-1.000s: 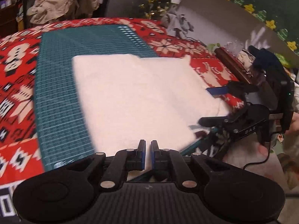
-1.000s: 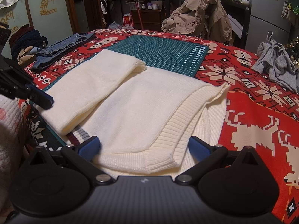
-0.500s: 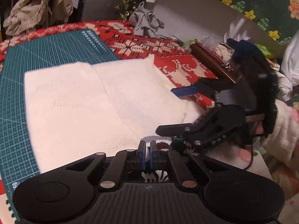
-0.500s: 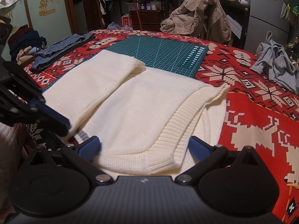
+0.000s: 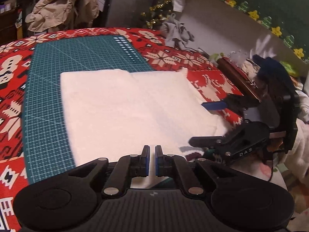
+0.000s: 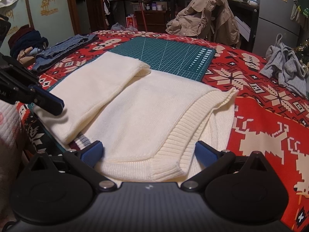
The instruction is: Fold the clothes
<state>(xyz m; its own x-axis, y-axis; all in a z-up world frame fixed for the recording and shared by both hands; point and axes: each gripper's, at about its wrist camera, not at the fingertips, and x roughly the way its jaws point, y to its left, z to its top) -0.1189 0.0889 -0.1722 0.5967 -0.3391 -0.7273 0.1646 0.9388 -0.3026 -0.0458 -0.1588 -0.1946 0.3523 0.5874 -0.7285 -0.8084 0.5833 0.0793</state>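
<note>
Cream knit sweater (image 6: 146,112) lies flat just ahead of both tools, sleeve already laid over its body. Right hand-held gripper (image 6: 148,152) is spread wide around the near hem corner; left hand-held gripper (image 5: 152,160) is nearly closed, holding nothing. Next probably a pinch-and-fold.

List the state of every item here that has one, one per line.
Sweater: partly folded, flat, sleeve laid over the body.
Left claw: nearly shut, empty, at the sweater's near edge.
Right claw: open, fingers either side of the ribbed hem.
Jacket: draped over a chair.
Grey garment: crumpled.
Jeans: lying in a loose, flat heap.
</note>
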